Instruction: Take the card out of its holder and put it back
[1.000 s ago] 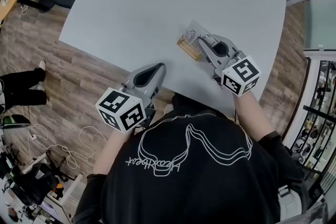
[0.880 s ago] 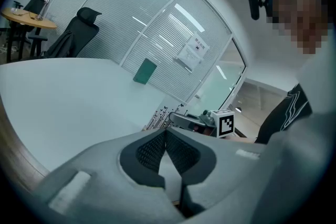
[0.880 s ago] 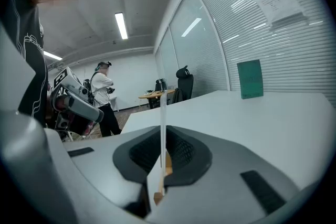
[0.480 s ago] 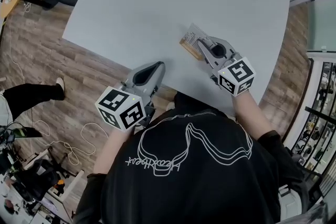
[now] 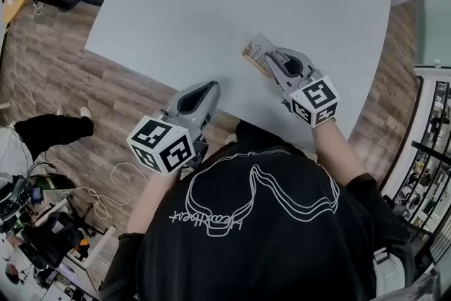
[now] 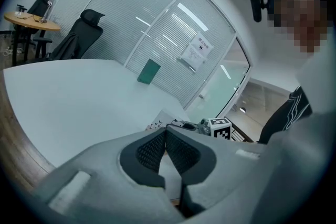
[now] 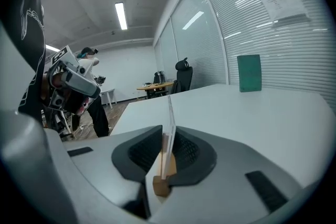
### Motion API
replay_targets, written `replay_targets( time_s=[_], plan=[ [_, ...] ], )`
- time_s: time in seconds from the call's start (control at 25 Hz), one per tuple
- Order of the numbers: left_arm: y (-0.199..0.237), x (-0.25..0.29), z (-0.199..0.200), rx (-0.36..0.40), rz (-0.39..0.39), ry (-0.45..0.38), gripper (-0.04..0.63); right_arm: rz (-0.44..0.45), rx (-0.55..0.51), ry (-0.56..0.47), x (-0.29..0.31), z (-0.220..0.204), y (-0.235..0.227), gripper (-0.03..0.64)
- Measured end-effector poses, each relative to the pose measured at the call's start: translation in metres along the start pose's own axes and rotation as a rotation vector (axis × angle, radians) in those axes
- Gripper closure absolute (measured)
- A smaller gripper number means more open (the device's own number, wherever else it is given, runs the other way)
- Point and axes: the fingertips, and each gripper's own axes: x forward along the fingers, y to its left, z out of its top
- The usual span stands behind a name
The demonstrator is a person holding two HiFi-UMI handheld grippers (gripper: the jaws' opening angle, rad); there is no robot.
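Observation:
A white printed card [image 5: 259, 47] stands upright in a small wooden holder [image 5: 255, 61] on the pale grey table [image 5: 211, 3]. My right gripper [image 5: 270, 61] reaches it from the near side. In the right gripper view the card [image 7: 170, 118] and holder [image 7: 163, 183] sit edge-on between the jaws of the right gripper [image 7: 167, 152]. Those jaws are opening, with a little room showing beside the card. My left gripper [image 5: 211, 86] hovers over the table's near edge to the left, shut and empty. The left gripper view shows that left gripper [image 6: 165, 131] with its pads together.
The table's near edge runs diagonally under the left gripper, with wood floor and loose cables [image 5: 106, 194] below. A person's legs [image 5: 49, 130] are on the floor at left. A black office chair [image 6: 84, 34] stands beyond the table. A green panel [image 7: 249, 73] hangs on the glass wall.
The right gripper has stayed at the card and holder with only a slight shift. The person on the floor at left has stepped along. The left gripper has not moved.

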Motion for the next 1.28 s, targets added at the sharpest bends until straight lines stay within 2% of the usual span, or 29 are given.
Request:
replay_targets(
  time_s=[0.36, 0.6, 0.72, 0.92, 1.08, 1.28],
  plan=[
    [-0.014, -0.006, -0.004, 0.024, -0.034, -0.009, 0.581, -0.065, 0.035, -0.031, -0.018, 0.007, 0.001, 0.463],
    [-0.029, -0.013, 0.002, 0.061, -0.064, -0.029, 0.581, -0.124, 0.106, -0.099, -0.059, 0.026, -0.002, 0.431],
    [-0.04, -0.024, -0.003, 0.08, -0.084, -0.043, 0.581, -0.13, 0.096, -0.16, -0.09, 0.046, 0.02, 0.474],
    [-0.06, -0.043, -0.009, 0.11, -0.12, -0.068, 0.581, -0.078, 0.026, -0.208, -0.123, 0.072, 0.074, 0.531],
    [-0.071, -0.039, -0.01, 0.126, -0.148, -0.083, 0.581, -0.047, 0.081, -0.242, -0.138, 0.076, 0.086, 0.602],
    [-0.095, -0.054, -0.018, 0.155, -0.183, -0.084, 0.581, -0.008, 0.149, -0.249, -0.156, 0.07, 0.116, 0.607]
  ],
)
